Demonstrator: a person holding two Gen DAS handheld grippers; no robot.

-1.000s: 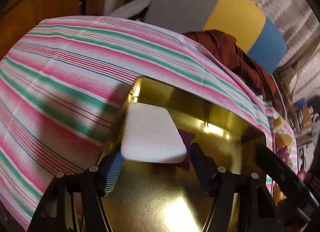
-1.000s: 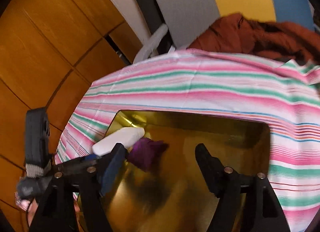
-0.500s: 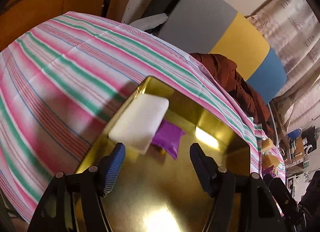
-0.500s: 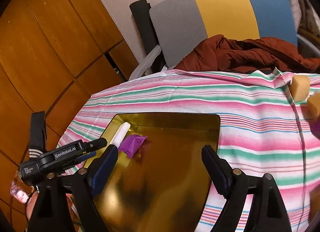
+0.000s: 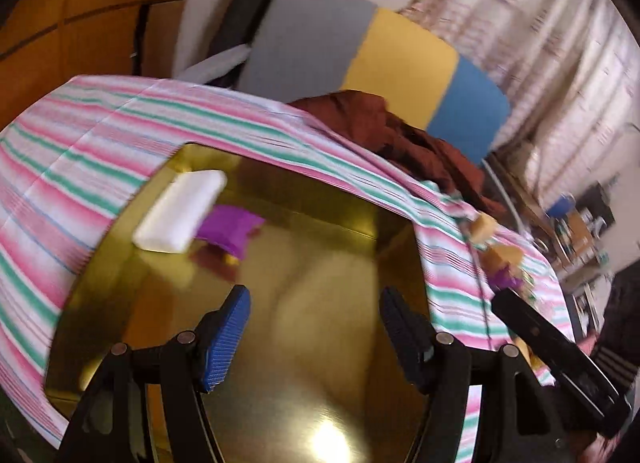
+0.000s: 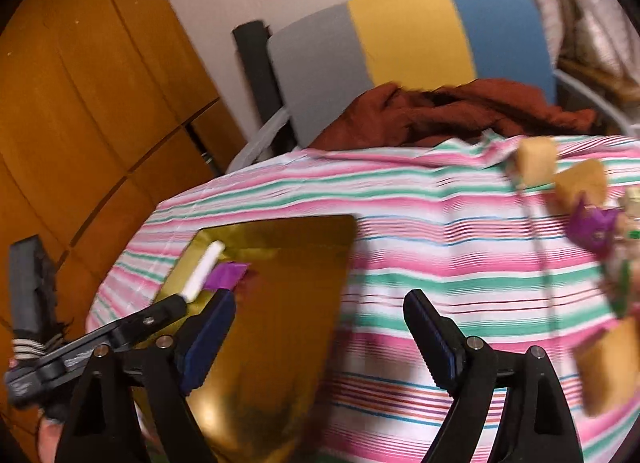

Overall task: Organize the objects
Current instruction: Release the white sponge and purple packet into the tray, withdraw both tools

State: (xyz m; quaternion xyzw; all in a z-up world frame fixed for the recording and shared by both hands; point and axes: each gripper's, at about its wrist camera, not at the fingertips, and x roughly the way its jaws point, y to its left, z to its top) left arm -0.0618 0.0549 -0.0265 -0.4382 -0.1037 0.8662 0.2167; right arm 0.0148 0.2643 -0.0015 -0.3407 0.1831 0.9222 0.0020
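Note:
A gold tray [image 5: 320, 343] [image 6: 280, 303] lies on the striped tablecloth. In its far left corner rest a white block [image 5: 180, 211] [image 6: 204, 269] and a purple wrapped piece [image 5: 228, 229] [image 6: 226, 275]. My left gripper [image 5: 316, 315] hovers open over the tray's middle, nothing between its fingers. My right gripper [image 6: 320, 323] is open and empty too, above the tray's right edge and the cloth. Further right on the cloth lie tan blocks [image 6: 536, 161] [image 5: 484, 227] and another purple piece [image 6: 592, 229] [image 5: 506, 277].
A chair with a grey, yellow and blue back [image 6: 408, 43] holds a rust-brown garment [image 6: 440, 111] just behind the table. Wooden panels [image 6: 80, 103] stand to the left, curtains [image 5: 540, 43] to the right. The left gripper's body [image 6: 80, 351] shows in the right wrist view.
Both grippers have drawn back and swung right, away from the white block and the purple piece, which stay in the tray corner. The right gripper's jaws have widened.

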